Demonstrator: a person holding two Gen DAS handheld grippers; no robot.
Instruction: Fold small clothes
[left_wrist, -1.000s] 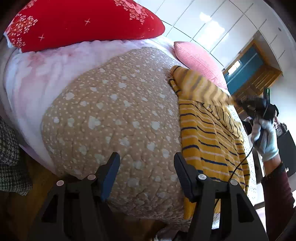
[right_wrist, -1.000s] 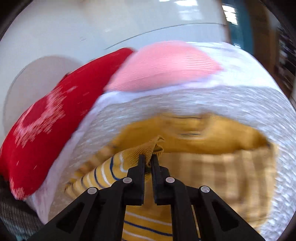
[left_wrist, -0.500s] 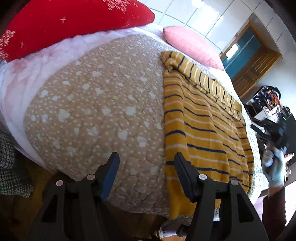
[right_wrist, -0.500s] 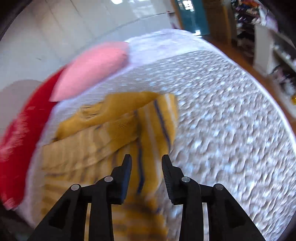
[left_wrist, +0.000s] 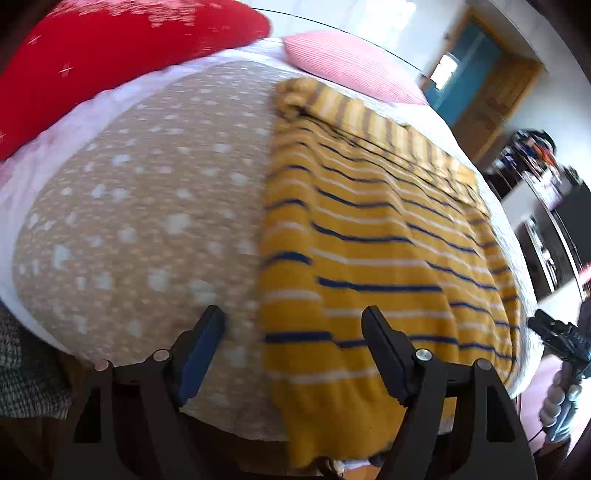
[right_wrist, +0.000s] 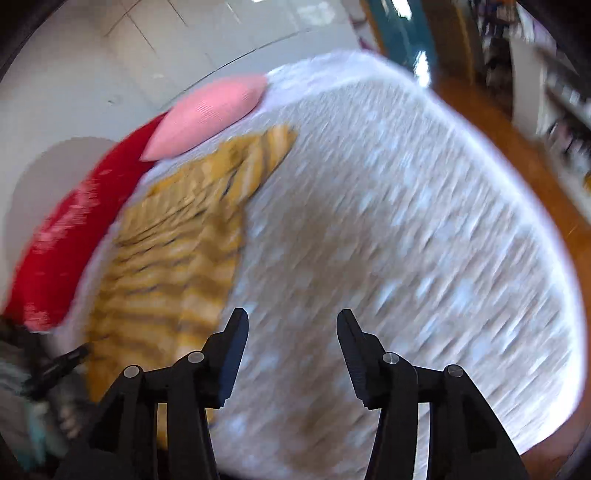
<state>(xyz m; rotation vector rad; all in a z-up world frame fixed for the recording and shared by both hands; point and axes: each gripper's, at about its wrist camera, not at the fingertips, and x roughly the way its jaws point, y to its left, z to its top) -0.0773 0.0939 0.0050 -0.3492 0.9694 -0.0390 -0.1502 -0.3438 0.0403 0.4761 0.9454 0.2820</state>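
Shirt (left_wrist: 373, 258): lies flat on bed (left_wrist: 147, 206), long axis running away from left gripper (left_wrist: 291, 354).
Nearer: left gripper, jaws apart, empty, at hem.
Right gripper (right_wrist: 291, 354): spread, empty, shirt off left.

Red pillow (left_wrist: 110, 55) and pink pillow (left_wrist: 351, 66) at head of bed; spotted tan quilt (left_wrist: 147, 206); teal door (left_wrist: 461, 70) beyond.

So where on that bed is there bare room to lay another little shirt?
In the left view, the dotted quilt lies bare between the striped top and the red pillow. In the right view, more bare quilt lies on the top's other side. The head end is crowded by the red and pink pillow.
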